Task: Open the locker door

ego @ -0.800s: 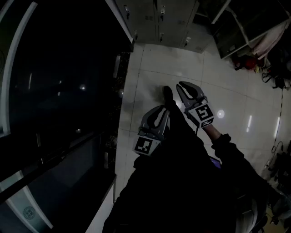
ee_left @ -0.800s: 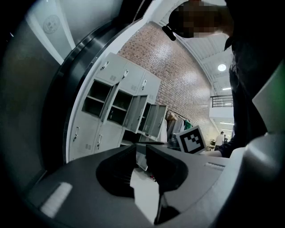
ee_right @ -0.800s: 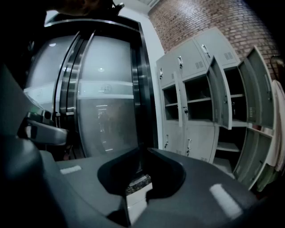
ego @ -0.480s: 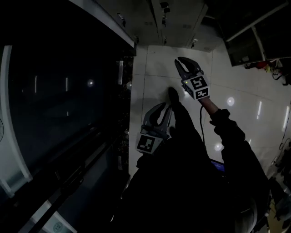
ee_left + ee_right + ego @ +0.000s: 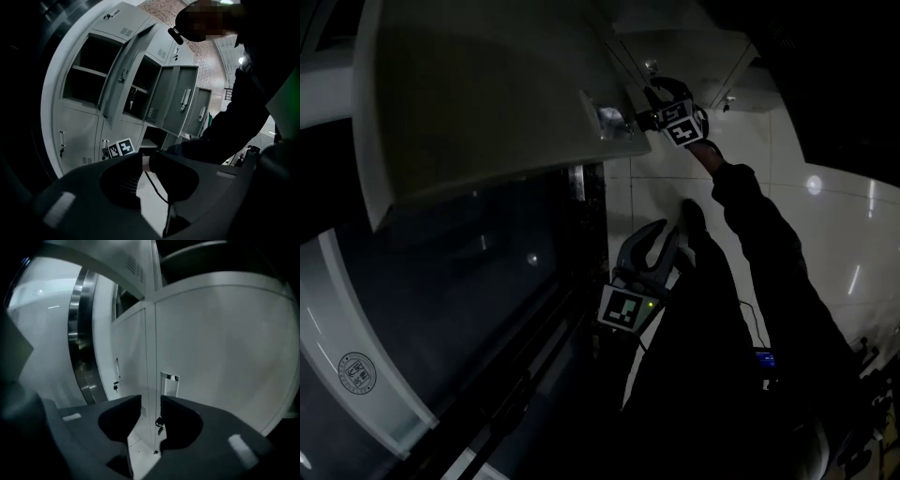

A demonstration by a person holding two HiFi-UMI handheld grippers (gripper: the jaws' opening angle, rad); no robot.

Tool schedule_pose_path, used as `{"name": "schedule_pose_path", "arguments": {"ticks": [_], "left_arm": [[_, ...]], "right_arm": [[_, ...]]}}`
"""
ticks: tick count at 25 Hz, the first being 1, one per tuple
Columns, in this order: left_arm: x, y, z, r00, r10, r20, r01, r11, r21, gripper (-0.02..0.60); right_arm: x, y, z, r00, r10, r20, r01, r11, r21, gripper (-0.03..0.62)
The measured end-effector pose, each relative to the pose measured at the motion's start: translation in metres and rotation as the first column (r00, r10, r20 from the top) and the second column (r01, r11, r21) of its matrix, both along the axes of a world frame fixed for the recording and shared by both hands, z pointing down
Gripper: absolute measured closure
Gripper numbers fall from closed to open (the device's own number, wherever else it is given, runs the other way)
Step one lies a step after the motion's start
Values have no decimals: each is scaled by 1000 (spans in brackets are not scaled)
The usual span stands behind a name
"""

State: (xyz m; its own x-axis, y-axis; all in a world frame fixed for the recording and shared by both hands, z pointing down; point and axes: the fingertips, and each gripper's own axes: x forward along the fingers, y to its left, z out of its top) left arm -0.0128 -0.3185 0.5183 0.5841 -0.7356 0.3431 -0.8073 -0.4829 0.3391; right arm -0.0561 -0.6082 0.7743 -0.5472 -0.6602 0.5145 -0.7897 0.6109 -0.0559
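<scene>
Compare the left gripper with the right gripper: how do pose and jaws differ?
The right gripper is raised to the locker door, by its handle; the left gripper hangs low near the person's body. The right gripper's jaws stand apart, gripping nothing; the left gripper's are almost together. Both carry marker cubes.

The locker door [image 5: 220,343] was a plain pale-grey metal panel; it stood upright and looked shut, flush with the neighbouring door [image 5: 133,357] at its 9 o'clock across a thin vertical seam; in the right gripper view it filled the frame from centre out to 3 o'clock; a small bright handle plate [image 5: 169,384] sat near its seam edge, toward 6 o'clock; a key [image 5: 159,422] hung just below that plate.
</scene>
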Motion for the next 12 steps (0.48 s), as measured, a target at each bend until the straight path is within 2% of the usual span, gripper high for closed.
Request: {"name": "schedule_pose_path", "arguments": {"ticks": [2, 6, 10, 12], "left_arm": [[-2, -5, 4, 1000, 4, 7, -4, 1000, -20, 502], [0, -1, 19, 1000, 5, 13, -4, 997, -75, 502], [2, 5, 38, 1000, 17, 21, -14, 992, -127, 502], [4, 7, 39, 1000, 18, 19, -16, 992, -127, 502]], "right_arm": [[-9, -18, 19, 1000, 4, -18, -4, 1000, -3, 471], [-22, -35, 12, 1000, 17, -24, -18, 1000, -4, 421], [-41, -43, 22, 1000, 19, 15, -19, 1000, -19, 402], [-38, -41, 22, 1000, 10, 14, -10, 1000, -16, 406]]}}
